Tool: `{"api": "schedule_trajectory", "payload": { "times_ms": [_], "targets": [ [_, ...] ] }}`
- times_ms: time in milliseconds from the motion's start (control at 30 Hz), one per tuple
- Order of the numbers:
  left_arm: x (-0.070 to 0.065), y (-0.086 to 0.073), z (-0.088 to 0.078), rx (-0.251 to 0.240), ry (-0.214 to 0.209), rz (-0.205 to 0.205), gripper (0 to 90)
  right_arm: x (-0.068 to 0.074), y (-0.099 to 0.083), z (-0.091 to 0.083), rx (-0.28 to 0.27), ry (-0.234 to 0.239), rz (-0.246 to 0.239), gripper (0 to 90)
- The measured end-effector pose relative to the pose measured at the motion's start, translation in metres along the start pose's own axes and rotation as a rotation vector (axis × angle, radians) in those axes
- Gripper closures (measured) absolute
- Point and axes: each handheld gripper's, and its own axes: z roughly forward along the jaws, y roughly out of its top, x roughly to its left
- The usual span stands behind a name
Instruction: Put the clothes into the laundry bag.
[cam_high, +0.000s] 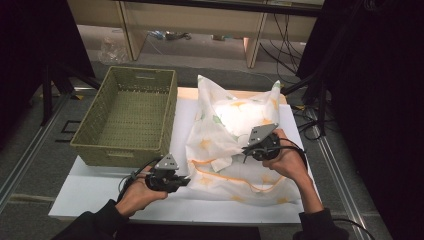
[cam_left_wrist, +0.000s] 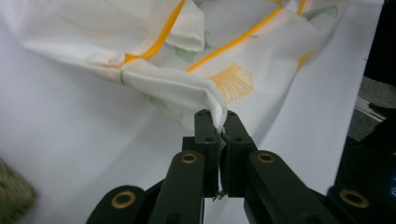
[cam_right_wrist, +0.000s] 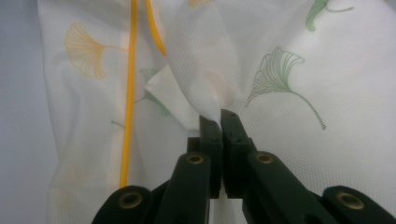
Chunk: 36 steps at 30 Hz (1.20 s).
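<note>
Pinching pillowcase (cam_high: 235, 145) — left gripper (cam_left_wrist: 219, 122), right gripper (cam_right_wrist: 219, 119) both clamped, pillow mostly hidden.

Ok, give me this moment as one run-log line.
left gripper: shut on pillowcase corner | right gripper: shut on pillowcase fold | pillow inside, on white board | basket: beside, unused

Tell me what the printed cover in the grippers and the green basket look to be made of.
Printed cover: thin woven fabric, matte and slightly sheer, judging by its fine weave, soft folds and orange piping. Basket: woven wicker or a plastic imitation, olive green; the braided walls show, but not which.
</note>
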Motion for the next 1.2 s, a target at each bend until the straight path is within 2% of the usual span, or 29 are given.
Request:
{"api": "schedule_trajectory", "payload": {
  "times_ms": [33,133,167,200,233,267,300,367,433,500,600,633,667,733,767,833,867,900,933,1000,1033,1067,1100,1133,1200],
  "targets": [
    [0.001,-0.004,-0.001,-0.003,-0.011,-0.022,86.4,0.000,-0.002,0.003,0.003,0.010,0.008,90.0],
    [0.003,-0.010,-0.005,0.012,0.011,-0.032,85.4,-0.002,-0.009,0.015,0.024,0.035,0.015,90.0],
    [0.004,-0.010,-0.004,0.006,-0.005,-0.040,83.6,-0.002,-0.011,0.017,0.031,0.041,0.020,90.0],
    [0.005,-0.010,-0.003,0.019,-0.020,-0.041,79.1,-0.003,-0.011,0.020,0.030,0.051,0.005,90.0],
    [0.005,-0.010,-0.001,0.021,-0.034,-0.065,73.6,-0.003,-0.012,0.022,0.034,0.051,0.005,90.0],
    [0.004,-0.011,0.002,0.028,-0.035,-0.082,71.7,-0.003,-0.012,0.024,0.037,0.056,0.002,90.0],
    [0.003,-0.012,0.005,0.053,-0.044,-0.078,69.3,-0.003,-0.012,0.025,0.042,0.056,-0.001,90.0],
    [0.004,-0.013,0.008,0.072,-0.041,-0.076,65.3,-0.003,-0.012,0.028,0.045,0.056,-0.002,90.0],
    [0.005,-0.013,0.010,0.060,-0.052,-0.107,67.7,-0.003,-0.013,0.031,0.051,0.058,0.001,90.0],
    [0.007,-0.013,0.009,0.044,-0.062,-0.113,72.2,-0.004,-0.014,0.034,0.056,0.054,0.008,90.0],
    [0.008,-0.013,0.008,0.037,-0.053,-0.095,84.2,-0.006,-0.017,0.041,0.064,0.053,0.015,90.0],
    [0.008,-0.013,0.008,0.037,-0.053,-0.083,85.9,-0.007,-0.018,0.042,0.074,0.047,0.034,90.0],
    [0.007,-0.013,0.008,0.034,-0.053,-0.086,87.1,-0.008,-0.019,0.045,0.078,0.042,0.037,90.0],
    [0.005,-0.012,0.008,0.035,-0.034,-0.058,88.0,-0.014,-0.023,0.052,0.084,0.021,0.028,90.0],
    [0.005,-0.012,0.008,0.039,-0.035,-0.052,88.3,-0.015,-0.025,0.055,0.108,0.017,0.051,90.0],
    [0.004,-0.012,0.009,0.041,-0.041,-0.040,88.6,-0.021,-0.027,0.063,0.120,0.004,0.051,90.0],
    [0.003,-0.011,0.008,0.040,-0.030,-0.031,88.5,-0.024,-0.027,0.066,0.116,-0.007,0.039,90.0],
    [0.004,-0.011,0.008,0.035,-0.039,-0.028,88.5,-0.025,-0.027,0.068,0.119,-0.028,0.053,90.0],
    [0.003,-0.011,0.008,0.032,-0.032,-0.050,88.5,-0.026,-0.028,0.070,0.124,-0.042,0.057,90.0],
    [0.005,-0.011,0.007,0.025,-0.029,-0.040,88.5,-0.033,-0.031,0.078,0.130,-0.075,0.046,90.0],
    [0.005,-0.011,0.007,0.021,-0.031,-0.047,88.5,-0.035,-0.032,0.080,0.142,-0.082,0.077,90.0],
    [0.004,-0.011,0.007,0.016,-0.024,-0.049,88.6,-0.038,-0.033,0.082,0.138,-0.089,0.057,90.0],
    [0.004,-0.010,0.007,0.013,-0.028,-0.035,88.7,-0.040,-0.033,0.083,0.132,-0.115,0.067,90.0],
    [0.003,-0.010,0.007,0.013,-0.030,-0.037,88.7,-0.042,-0.033,0.084,0.134,-0.133,0.087,90.0],
    [0.003,-0.010,0.007,0.018,-0.020,-0.018,88.9,-0.051,-0.034,0.088,0.143,-0.173,0.089,90.0]
  ]
}}
